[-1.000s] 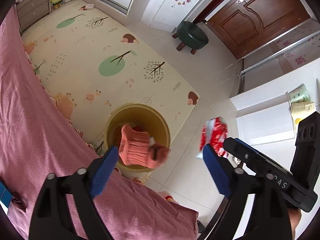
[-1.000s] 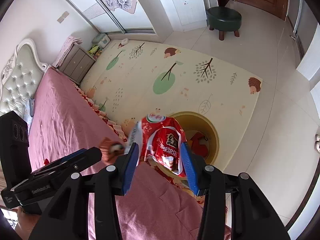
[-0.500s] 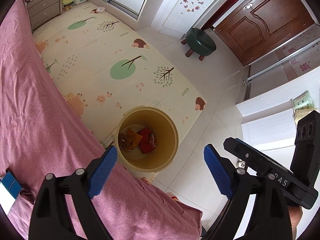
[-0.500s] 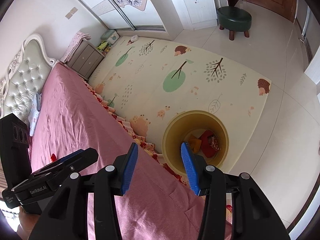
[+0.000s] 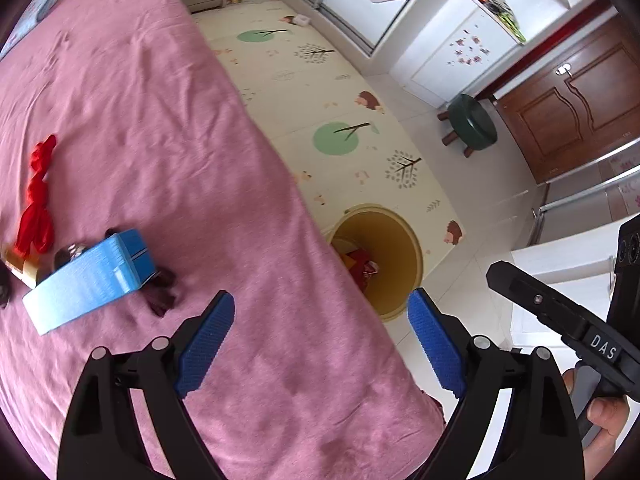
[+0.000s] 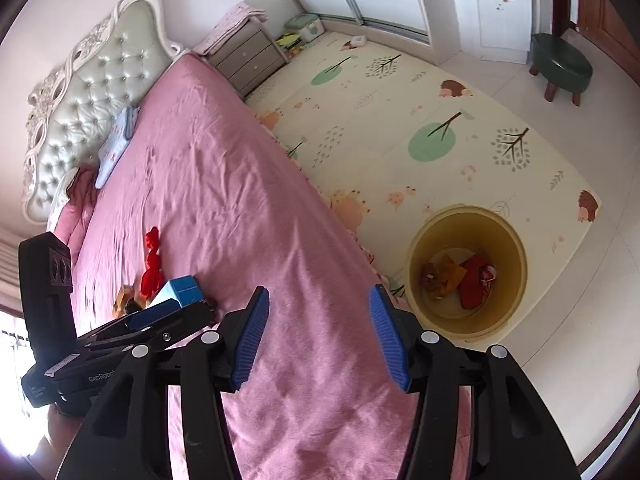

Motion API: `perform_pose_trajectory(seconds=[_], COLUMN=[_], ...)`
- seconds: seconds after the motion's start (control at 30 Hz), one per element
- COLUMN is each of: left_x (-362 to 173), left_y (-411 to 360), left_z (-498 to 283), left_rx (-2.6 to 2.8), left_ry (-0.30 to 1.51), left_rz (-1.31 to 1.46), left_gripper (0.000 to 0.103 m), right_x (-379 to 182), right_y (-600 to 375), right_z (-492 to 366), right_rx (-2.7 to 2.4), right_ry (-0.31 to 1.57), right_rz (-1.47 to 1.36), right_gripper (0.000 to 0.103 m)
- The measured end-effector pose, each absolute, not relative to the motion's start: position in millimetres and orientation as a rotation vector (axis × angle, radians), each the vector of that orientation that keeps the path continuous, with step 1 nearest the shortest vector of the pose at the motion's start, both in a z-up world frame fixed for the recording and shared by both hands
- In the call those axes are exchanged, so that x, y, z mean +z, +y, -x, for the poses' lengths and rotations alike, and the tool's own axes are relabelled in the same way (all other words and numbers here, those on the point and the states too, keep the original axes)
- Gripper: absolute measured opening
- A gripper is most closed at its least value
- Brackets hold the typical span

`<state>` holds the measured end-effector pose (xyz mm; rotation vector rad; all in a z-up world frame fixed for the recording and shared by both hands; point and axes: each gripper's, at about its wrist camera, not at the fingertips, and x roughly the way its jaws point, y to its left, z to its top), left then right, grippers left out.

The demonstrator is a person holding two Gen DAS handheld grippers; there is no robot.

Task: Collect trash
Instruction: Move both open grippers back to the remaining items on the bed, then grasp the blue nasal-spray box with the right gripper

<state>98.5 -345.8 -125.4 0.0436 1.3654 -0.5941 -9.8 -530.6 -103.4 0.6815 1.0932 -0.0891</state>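
A yellow bin (image 5: 394,248) (image 6: 508,236) stands on the floor mat beside the bed, with a red wrapper (image 6: 474,280) and an orange wrapper (image 6: 444,274) inside. On the pink bed lie a blue box (image 5: 88,280) (image 6: 182,286), a red crumpled piece (image 5: 38,196) (image 6: 152,266), a dark scrap (image 5: 160,294) and small items behind the box. My left gripper (image 5: 320,336) is open and empty above the bed edge. My right gripper (image 6: 320,336) is open and empty above the bed, left of the bin.
A patterned play mat (image 6: 420,112) covers the floor. A green stool (image 6: 560,66) stands near the wooden door (image 5: 580,100). A nightstand (image 6: 248,56) and tufted headboard (image 6: 80,96) sit at the bed's far end. A white cabinet (image 5: 552,264) is at right.
Both grippers let their trash fall into the bin: the orange piece from the left, the red wrapper from the right. Both have since swung back over the bed, bringing the blue box into view.
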Motion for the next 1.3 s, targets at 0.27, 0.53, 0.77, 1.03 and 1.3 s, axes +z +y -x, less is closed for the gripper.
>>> perform_pose_trajectory(seconds=[0.27, 0.53, 0.77, 1.03, 1.3], left_x=[-126.3, -125.5, -131.4, -145.3, -164.5], left_y=[-226.3, -140.4, -93.2, -66.3, -51.5], left_z=[-94.4, -88.5, -94.6, -115.2, -145.7], left_rx=[-0.4, -0.279, -0.231, -0.244, -0.261], left_ry=[1.379, 1.372, 1.377, 1.398, 1.423], left_rz=[0.071, 0.143, 0.183, 0.185, 0.207], left_gripper=[0.088, 0.088, 0.088, 0.088, 0.088], right_x=[-94.7, -92.8, -105.1, -138.4, -174.0], right_y=[-436.3, -356.4, -309.5, -281.7, -273.2], right_z=[-30.2, -58.3, -73.3, -94.9, -117.7], right_rx=[0.077, 0.146, 0.113, 0.014, -0.092], right_ry=[1.14, 1.171, 1.202, 1.259, 1.288], right_rz=[-0.573, -0.53, -0.549, -0.698, -0.882], right_gripper=[0.059, 0.07, 0.082, 0.088, 0.088])
